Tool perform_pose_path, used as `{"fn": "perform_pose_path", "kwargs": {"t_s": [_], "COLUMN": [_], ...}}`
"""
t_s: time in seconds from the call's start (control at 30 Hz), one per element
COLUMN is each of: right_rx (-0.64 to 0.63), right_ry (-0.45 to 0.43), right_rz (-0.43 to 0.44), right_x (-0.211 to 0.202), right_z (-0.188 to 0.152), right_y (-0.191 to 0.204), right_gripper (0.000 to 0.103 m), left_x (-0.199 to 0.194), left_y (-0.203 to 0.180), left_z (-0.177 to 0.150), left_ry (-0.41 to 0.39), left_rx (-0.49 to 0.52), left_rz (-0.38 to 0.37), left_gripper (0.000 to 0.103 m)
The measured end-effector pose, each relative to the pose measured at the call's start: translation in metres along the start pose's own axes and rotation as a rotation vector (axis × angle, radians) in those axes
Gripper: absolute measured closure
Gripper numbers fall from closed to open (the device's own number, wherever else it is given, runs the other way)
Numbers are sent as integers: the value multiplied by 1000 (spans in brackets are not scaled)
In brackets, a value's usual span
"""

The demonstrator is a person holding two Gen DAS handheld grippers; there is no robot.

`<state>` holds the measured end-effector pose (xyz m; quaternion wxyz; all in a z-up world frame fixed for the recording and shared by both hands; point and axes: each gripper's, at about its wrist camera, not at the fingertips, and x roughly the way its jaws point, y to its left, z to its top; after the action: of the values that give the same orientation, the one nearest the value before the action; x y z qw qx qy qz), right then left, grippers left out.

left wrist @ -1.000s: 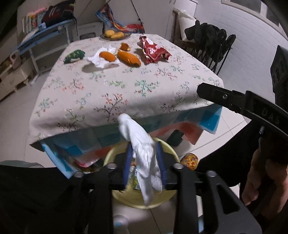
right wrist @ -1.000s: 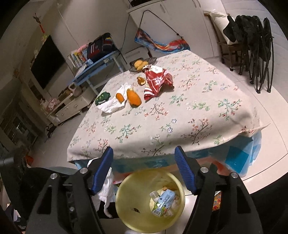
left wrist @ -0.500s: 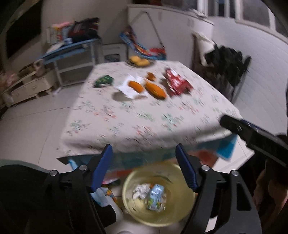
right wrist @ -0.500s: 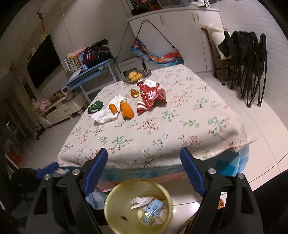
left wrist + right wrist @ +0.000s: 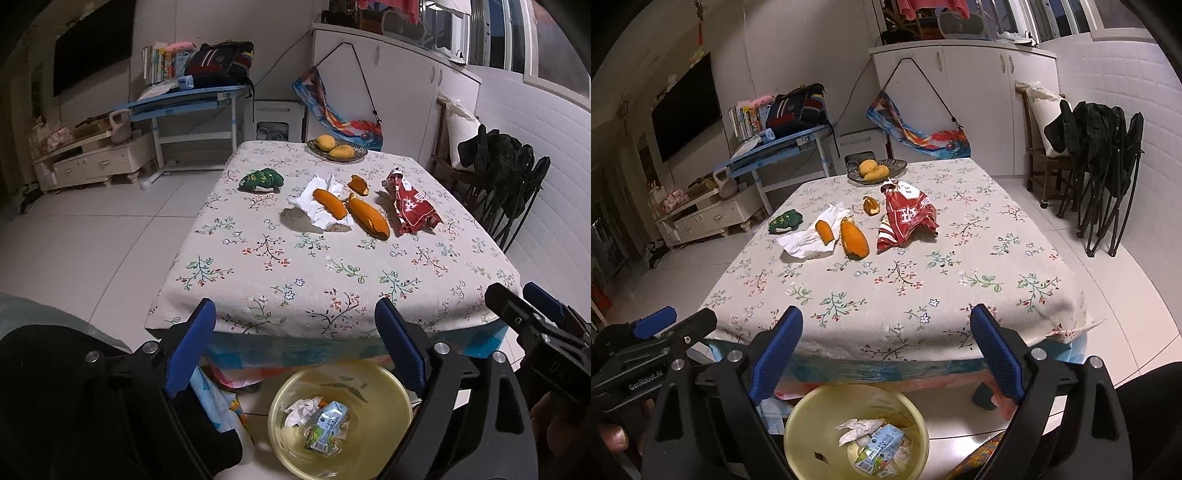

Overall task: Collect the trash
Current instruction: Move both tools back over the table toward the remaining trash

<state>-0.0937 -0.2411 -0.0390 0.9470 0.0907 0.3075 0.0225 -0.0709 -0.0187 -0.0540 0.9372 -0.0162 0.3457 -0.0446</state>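
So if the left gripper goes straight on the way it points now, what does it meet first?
Probably the hanging front edge of the tablecloth. The open left gripper points there, above the yellow bin; depth is unclear.

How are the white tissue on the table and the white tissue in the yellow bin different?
The tissue on the table lies spread open with an orange peel on it; the tissue in the yellow bin is crumpled beside a carton. Both are white paper.

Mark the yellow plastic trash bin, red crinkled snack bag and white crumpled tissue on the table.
yellow plastic trash bin [image 5: 399, 402]: left wrist view, inner wall.
red crinkled snack bag [image 5: 908, 218]: right wrist view, printed middle.
white crumpled tissue [image 5: 314, 210]: left wrist view, bare part beside the peel.
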Motion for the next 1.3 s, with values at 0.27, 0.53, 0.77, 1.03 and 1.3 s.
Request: {"fn": "perform_pose_path", "kwargs": {"t_s": [0.27, 0.53, 0.77, 1.03, 1.3], "right_rx": [-10, -9, -6, 3, -89], "right_ry": [-7, -6, -10, -17, 9], "right_rz": [0, 2, 12, 73, 172], "right_x": [-1, -2, -2, -4, 16], "right_z": [-1, -2, -3, 0, 14], "right_y": [4, 5, 5, 14, 42], "right_gripper": [13, 13, 13, 13, 15], "left_x": [1, 2, 2, -4, 1], "left_y": [0, -1, 1, 8, 31], "left_z": [-1, -2, -5, 1, 30], "left_ry": [3, 7, 11, -4, -16], "left_rx": [-5, -5, -14, -20, -64], "left_rz": [8, 12, 13, 23, 57], "left_gripper": [18, 18, 17, 17, 17]}}
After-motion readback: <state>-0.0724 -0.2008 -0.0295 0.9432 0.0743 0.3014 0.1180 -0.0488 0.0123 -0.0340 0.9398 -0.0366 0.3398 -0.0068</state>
